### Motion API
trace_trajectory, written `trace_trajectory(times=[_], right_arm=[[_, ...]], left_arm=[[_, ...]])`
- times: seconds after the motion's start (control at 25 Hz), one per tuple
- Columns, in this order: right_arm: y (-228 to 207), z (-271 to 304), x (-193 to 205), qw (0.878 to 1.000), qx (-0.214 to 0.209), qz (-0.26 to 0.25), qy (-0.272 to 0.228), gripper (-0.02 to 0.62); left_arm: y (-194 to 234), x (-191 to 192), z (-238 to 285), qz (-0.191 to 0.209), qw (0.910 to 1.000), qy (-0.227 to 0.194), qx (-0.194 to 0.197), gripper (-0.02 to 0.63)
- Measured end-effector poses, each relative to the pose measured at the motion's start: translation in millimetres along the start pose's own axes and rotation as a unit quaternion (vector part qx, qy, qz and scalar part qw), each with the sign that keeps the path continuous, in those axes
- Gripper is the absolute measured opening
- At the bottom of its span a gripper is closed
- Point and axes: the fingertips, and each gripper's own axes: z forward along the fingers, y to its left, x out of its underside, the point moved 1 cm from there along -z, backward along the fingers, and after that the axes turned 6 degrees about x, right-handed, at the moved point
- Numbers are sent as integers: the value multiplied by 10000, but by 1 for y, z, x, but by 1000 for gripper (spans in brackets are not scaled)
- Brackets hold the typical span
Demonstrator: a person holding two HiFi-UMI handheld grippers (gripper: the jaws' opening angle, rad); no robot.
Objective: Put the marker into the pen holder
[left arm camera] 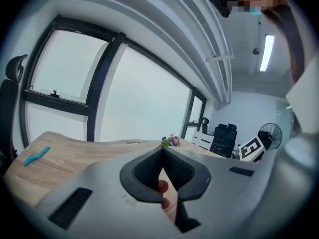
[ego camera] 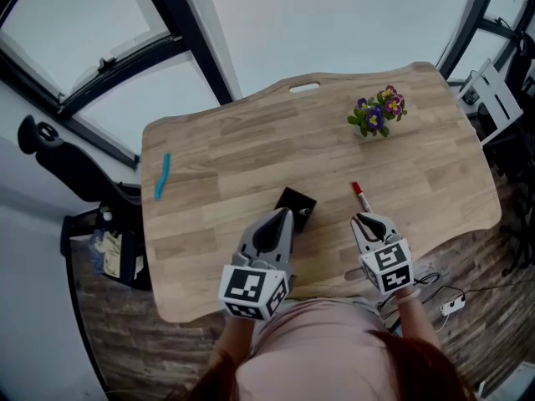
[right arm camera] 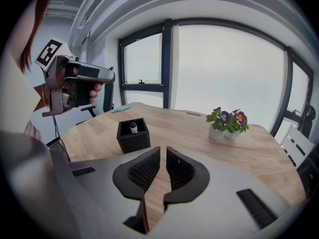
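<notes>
So this looked like the pick-up stage, nothing in the holder run had started yet. The red marker [ego camera: 359, 194] lay flat on the wooden table [ego camera: 209, 161], just ahead of the right gripper [ego camera: 368, 220], which hung over it with its jaws only a narrow slit apart and nothing between them. You could see bare wood through the gap in its own view.

The left gripper [ego camera: 281, 216] sat just beside the black pen holder [ego camera: 294, 204], jaw tips pressed together and apparently empty. There were a couple of reddish blobs behind its jaw gap, hard to say what they were.

The holder itself stood upright, to the left of the marker and apart from it. It wasn't empty either: a white-tipped pen [right arm camera: 133, 128] of some sort stood inside, leaning toward one wall.

Next move, as a guess: the right jaws would need to spread wider than the barrel, drop around it, pinch, then lift and tip it upright so it could go down through that square opening next to the pen.
</notes>
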Motion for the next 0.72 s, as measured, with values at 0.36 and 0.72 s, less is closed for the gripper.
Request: trace_trajectory(times=[0.36, 0.72], right_arm=[[-26, 0, 18, 9997, -121, -145, 141, 32], [-41, 4, 43, 9986, -225, -306, 371, 52]], left_arm=[[-18, 5, 12, -27, 9998, 4, -221, -6], [-35, 14, 20, -76, 9996, 62, -282, -6]])
